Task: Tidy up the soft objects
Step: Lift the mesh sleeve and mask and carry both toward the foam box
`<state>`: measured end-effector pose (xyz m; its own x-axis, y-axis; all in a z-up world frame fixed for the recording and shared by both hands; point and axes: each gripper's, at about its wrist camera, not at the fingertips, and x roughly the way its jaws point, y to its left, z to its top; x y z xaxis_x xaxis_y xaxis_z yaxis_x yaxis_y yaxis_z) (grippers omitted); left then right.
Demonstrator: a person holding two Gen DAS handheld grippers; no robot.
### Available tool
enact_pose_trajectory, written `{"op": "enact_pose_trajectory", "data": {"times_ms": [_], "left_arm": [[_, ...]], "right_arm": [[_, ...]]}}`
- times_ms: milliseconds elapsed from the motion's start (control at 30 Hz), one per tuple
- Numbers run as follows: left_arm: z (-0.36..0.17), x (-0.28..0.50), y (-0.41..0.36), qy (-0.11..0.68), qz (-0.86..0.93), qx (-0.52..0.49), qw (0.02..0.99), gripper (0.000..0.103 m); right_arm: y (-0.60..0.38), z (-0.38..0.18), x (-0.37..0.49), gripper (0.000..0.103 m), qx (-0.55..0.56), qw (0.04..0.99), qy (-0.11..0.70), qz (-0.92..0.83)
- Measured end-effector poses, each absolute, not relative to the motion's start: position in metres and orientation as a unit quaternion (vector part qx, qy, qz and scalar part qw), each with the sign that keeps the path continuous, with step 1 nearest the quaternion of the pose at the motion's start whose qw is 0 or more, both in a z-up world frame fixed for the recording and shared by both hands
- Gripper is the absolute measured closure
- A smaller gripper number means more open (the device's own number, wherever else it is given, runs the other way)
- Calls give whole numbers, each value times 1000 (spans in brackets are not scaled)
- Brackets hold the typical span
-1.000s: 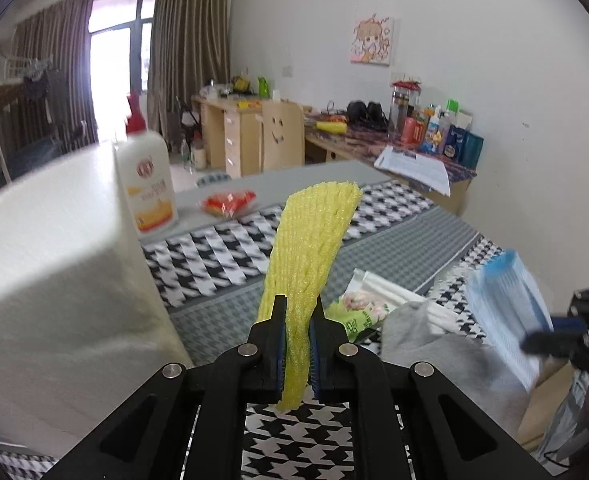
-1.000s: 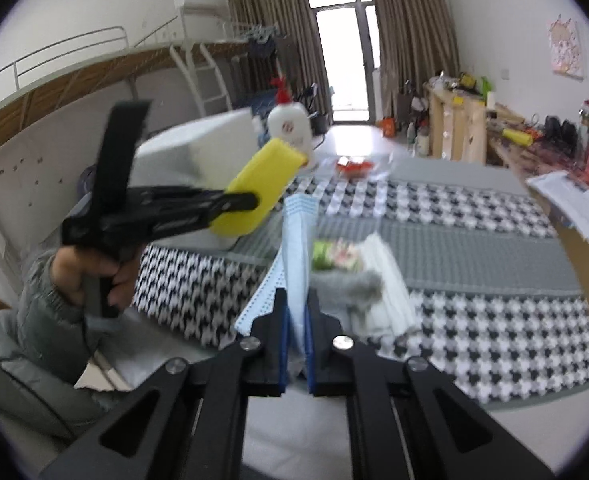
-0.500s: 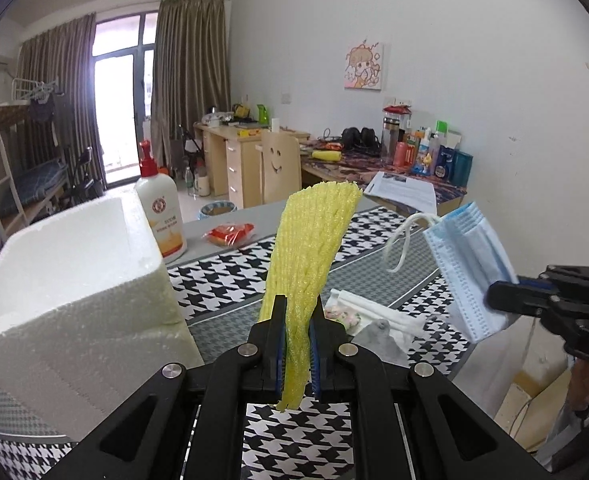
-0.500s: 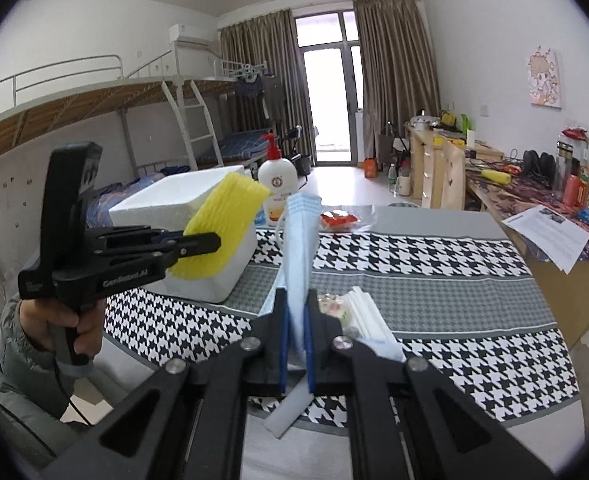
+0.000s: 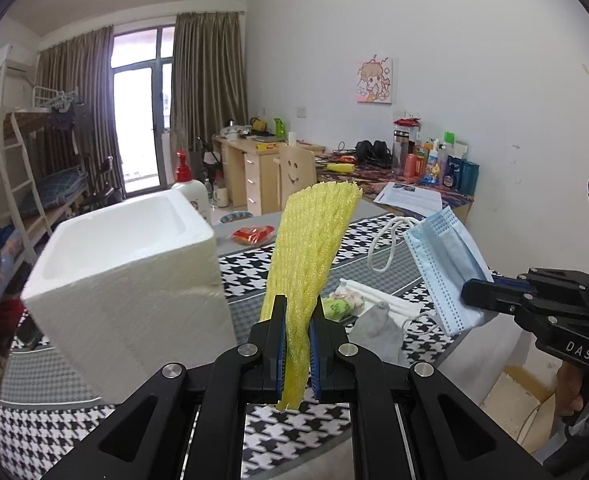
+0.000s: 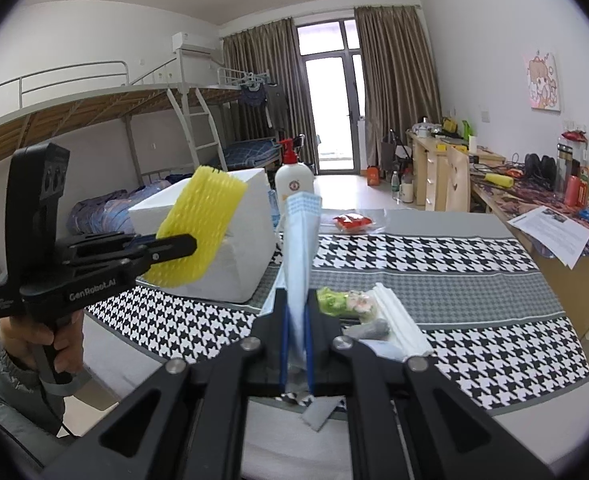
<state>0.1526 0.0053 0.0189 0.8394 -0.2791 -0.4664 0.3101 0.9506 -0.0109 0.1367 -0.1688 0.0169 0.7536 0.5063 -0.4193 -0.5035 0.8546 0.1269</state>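
My left gripper [image 5: 294, 344] is clamped on a yellow foam net sleeve [image 5: 314, 240], which stands up from between the pads and fans wider toward its ragged top; a short tail pokes out below the jaws. My right gripper [image 6: 296, 344] is pinched on a pale blue pleated face mask [image 6: 300, 248], held upright on edge, its white ear loops [image 5: 386, 248] dangling to one side in the left wrist view. Both things are off the table, in the air over its near edge. On the body of my left tool I can read "GenRobot.AI" [image 6: 92, 290]; on the right tool, "DAS" [image 5: 578, 350]. My left hand [image 6: 42, 340] wraps the handle, with a grey sleeve behind it.

Below, the table's houndstooth cloth [image 6: 434, 256] has bare room on its near strip and its far right side. Just past my fingers lie a grey sock [image 5: 376, 332], a packet with a green and pink print [image 6: 344, 300] whose writing is too small to read, and a white folded cloth [image 6: 398, 320]. To the left sits an open white foam box [image 5: 130, 276], its rim clear. Behind it stands a pump bottle [image 6: 294, 184] with a round red label I cannot read, and near it a red packet [image 6: 352, 221] in a clear wrapper.
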Motion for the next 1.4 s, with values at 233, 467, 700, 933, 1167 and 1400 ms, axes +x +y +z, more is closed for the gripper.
{"op": "enact_pose_trajectory", "data": {"times_ms": [233,467,700,933,1167,1400], "left_arm": [[29,123,24,213,-146,22,966,93],[31,88,40,190,-124,19,974,93],[34,55,49,174,-98,18,980,93],[29,23,64,164,-78,11,983,93],[26,-6,71,156,-58,10,986,93],[27,-31,80,146,-34,11,989,93]], "right_arm": [[-152,25,117,94,1,940,207,273],[-131,26,92,94,-10,938,194,287],[-116,27,66,94,-24,932,182,314],[-102,20,49,94,-36,926,176,333],[-93,21,28,94,-45,922,160,349],[-80,20,9,94,-58,914,148,372]]}}
